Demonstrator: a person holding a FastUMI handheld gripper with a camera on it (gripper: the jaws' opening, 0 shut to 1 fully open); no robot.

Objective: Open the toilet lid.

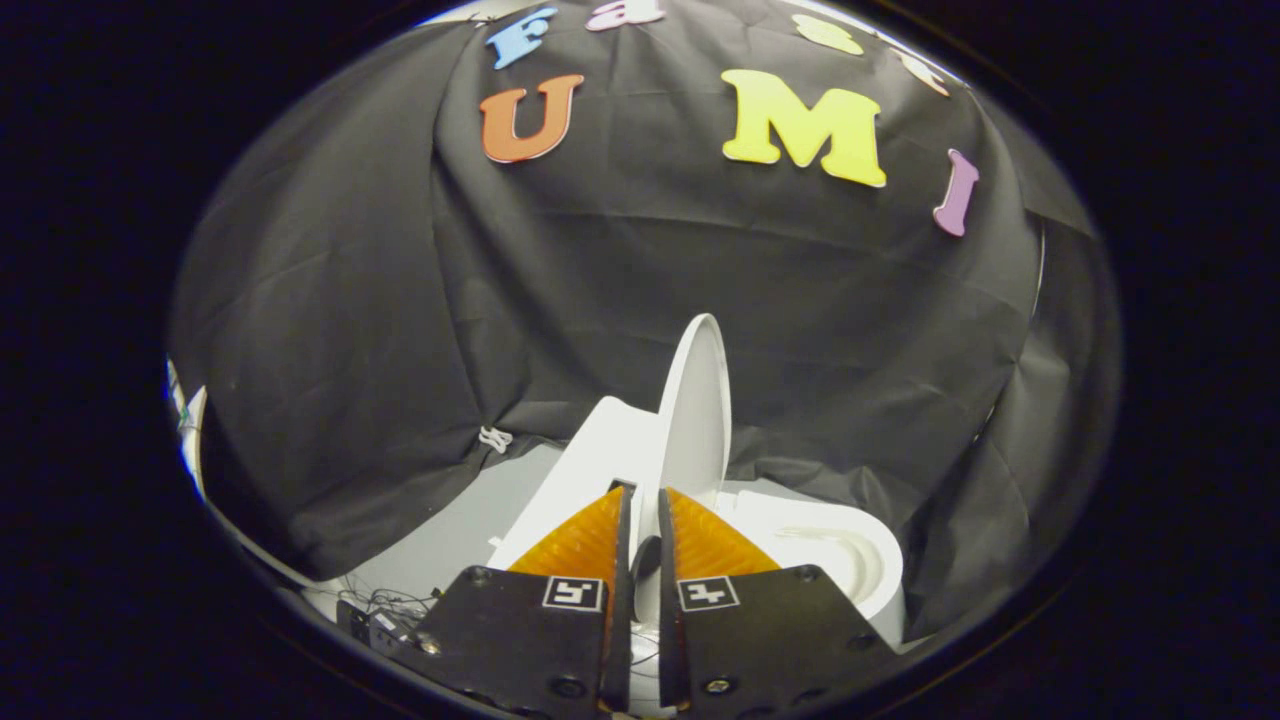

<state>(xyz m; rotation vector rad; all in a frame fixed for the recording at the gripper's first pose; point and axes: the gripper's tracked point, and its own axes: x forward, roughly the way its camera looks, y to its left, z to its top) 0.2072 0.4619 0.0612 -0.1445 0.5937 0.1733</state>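
Note:
The white toilet lid [697,410] stands raised almost upright, seen nearly edge-on, and rises beyond the fingertips. Its lower rim runs down into the narrow gap between my fingers. My gripper [642,492] is shut on that rim, one finger on each face of the lid. To the right of the lid the white seat and open bowl [835,555] lie uncovered. The white tank [590,465] sits to the left, behind the lid. The hinge area is hidden behind my fingers.
Black cloth walls close in behind and on both sides of the toilet. A grey floor patch [470,510] lies left of the tank, with cables and a small dark box [385,620] near the gripper's left side.

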